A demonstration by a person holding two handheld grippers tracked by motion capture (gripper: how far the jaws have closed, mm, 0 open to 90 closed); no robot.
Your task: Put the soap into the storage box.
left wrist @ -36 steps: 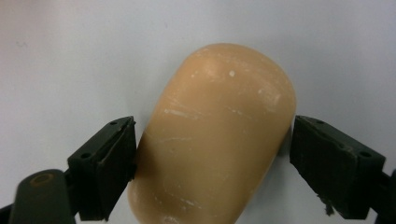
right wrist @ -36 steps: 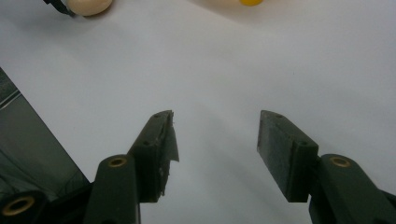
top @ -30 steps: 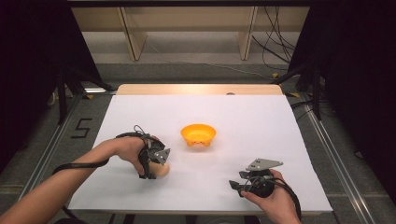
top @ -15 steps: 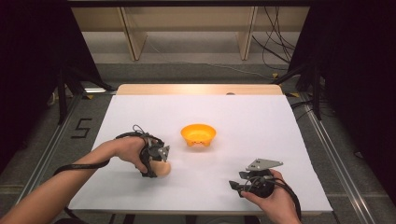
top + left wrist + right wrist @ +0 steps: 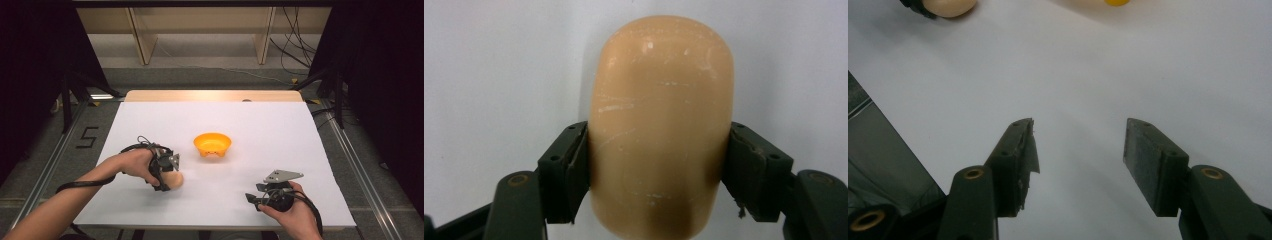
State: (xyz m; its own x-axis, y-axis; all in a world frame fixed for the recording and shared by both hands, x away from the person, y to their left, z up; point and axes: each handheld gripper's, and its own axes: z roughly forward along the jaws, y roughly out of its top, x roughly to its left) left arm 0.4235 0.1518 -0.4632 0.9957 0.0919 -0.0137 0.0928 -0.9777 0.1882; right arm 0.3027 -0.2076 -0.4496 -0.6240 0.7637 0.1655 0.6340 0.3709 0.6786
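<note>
White table sheet (image 5: pixel 280 130) under everything, dark floor around. High view: left gripper (image 5: pixel 167 172) clamping peach oval piece (image 5: pixel 173 180), shifting slightly since a second ago, sitting near-left of orange bowl (image 5: pixel 212 144); probably lifting toward bowl next. Right gripper (image 5: pixel 257 197) idling near-right of bowl, close to front edge. Left gripper view: jaws pressing piece's sides. Right gripper view: jaws gaping wide, nothing between; open sheet toward bowl.
</note>
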